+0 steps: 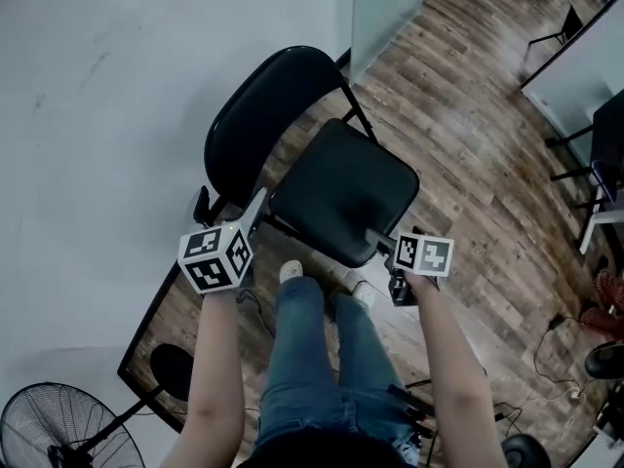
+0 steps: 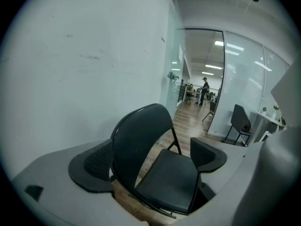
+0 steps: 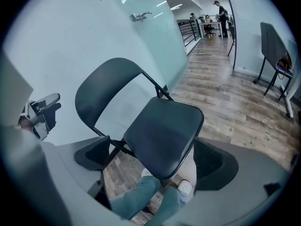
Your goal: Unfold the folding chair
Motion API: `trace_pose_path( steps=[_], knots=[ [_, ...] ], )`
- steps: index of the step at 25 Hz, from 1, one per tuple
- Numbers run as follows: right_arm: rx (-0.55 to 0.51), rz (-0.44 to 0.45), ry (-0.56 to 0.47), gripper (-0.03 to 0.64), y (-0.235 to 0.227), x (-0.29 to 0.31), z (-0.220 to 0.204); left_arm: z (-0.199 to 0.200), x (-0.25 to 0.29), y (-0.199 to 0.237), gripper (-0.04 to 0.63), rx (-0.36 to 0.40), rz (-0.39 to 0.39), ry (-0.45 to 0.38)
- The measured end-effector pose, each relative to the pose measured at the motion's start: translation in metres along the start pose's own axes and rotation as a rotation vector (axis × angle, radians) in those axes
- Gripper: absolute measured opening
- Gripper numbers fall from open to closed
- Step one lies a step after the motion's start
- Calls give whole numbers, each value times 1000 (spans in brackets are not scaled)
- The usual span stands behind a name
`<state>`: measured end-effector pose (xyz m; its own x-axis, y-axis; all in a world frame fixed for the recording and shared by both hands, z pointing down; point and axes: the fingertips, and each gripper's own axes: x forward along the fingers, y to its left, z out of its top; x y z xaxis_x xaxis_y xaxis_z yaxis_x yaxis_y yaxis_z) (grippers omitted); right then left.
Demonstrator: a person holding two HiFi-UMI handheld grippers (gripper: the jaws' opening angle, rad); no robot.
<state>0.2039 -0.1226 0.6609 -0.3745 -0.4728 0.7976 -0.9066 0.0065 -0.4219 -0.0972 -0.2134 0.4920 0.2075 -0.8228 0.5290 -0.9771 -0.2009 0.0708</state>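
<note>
I read this as an office. Glass partition walls [image 2: 244,79] run down the right of the left gripper view. At its upper centre a corridor leads under ceiling strip lights [image 2: 214,68] to desks [image 3: 209,28], where a person [image 2: 205,89] stands. Wood-look plank flooring [image 1: 468,144] runs throughout. A lever door handle [image 3: 140,16] shows at top centre of the right gripper view, and a pedestal fan [image 1: 49,425] at the head view's lower left.

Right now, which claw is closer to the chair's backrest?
Left. The left claw is open just below the backrest, at its lower edge. The right claw is open at the front edge of the seat, farther from the backrest.
</note>
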Motion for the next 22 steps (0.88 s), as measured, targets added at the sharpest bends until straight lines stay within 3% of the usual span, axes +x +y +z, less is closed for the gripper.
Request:
trace_pose_path(
  steps=[6,12,22],
  knots=[
    [-54,24,26,551,19,-29,7,8,-28,-19,486,-37,0,-16],
    [-167,74,69,548,47,-61,12,26,-50,-40,486,-9,-16,-45],
    [-262,134,-6,530,75,-118,46,48,-74,-71,486,-10,-52,-86]
  ],
)
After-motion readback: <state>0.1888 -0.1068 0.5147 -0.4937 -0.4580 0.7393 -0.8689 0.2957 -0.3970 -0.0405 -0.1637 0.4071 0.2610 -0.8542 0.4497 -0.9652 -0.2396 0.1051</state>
